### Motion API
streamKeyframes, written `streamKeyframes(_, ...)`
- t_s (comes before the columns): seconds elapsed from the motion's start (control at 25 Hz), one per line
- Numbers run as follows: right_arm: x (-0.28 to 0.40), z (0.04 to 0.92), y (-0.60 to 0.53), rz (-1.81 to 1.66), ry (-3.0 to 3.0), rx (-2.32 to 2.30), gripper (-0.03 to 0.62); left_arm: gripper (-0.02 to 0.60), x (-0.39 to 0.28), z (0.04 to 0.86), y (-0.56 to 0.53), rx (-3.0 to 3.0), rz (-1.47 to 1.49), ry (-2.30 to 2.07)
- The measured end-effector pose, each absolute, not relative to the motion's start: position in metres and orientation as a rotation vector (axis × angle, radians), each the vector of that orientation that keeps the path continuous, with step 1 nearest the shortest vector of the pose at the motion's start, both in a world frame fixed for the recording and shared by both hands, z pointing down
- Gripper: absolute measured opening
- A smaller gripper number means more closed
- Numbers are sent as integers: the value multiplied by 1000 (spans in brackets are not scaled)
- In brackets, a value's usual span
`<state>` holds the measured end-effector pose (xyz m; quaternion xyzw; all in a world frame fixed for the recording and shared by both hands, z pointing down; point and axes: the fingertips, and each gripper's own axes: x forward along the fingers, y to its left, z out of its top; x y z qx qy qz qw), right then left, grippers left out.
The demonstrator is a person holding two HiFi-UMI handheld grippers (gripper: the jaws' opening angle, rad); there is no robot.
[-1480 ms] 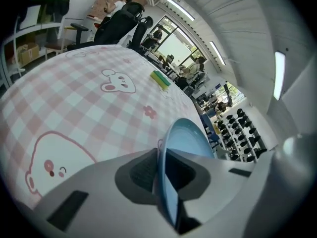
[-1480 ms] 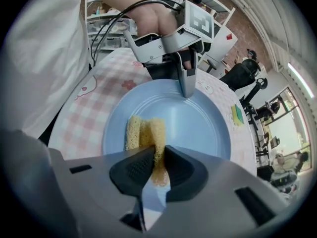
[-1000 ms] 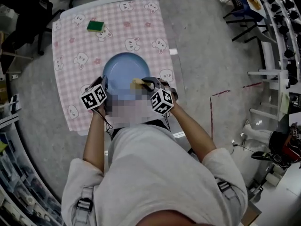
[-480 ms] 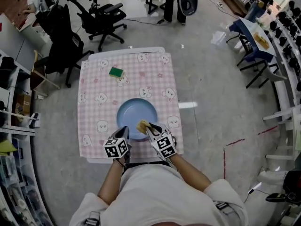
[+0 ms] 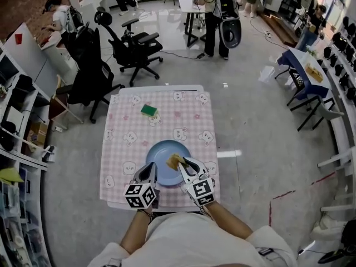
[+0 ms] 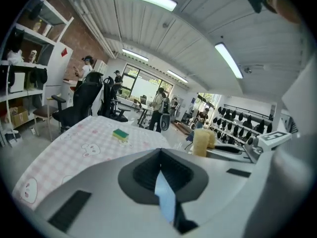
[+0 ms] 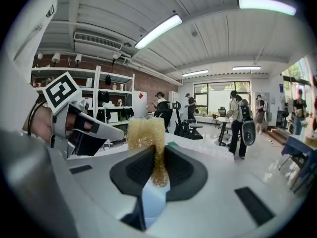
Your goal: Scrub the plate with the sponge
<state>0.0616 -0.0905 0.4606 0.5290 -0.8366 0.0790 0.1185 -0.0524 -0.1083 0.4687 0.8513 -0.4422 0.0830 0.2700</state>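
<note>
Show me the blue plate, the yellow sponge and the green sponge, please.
blue plate (image 5: 164,159): head view, bare middle of its dish.
yellow sponge (image 7: 144,132): right gripper view, the part standing above the jaws.
green sponge (image 5: 148,110): head view, its top face.

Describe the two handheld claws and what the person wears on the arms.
The left claw and right claw match: light grey moulded shells with dark grey recessed pads at the jaws. Each carries a cube faced with black-and-white square markers. The person wears a pale short-sleeved T-shirt, so no sleeves cover the forearms.
</note>
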Motion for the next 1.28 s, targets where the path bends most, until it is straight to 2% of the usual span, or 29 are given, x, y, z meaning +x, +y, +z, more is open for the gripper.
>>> streamKeyframes(0.56, 91, 300, -135, -120, -2555, 1780, 58, 12, -67, 311, -150, 2619, -20, -1360)
streamKeyframes(1.28, 86, 295, -144, -166, -2544, 1762, 58, 12, -64, 312, -150, 2650, 24, -1435)
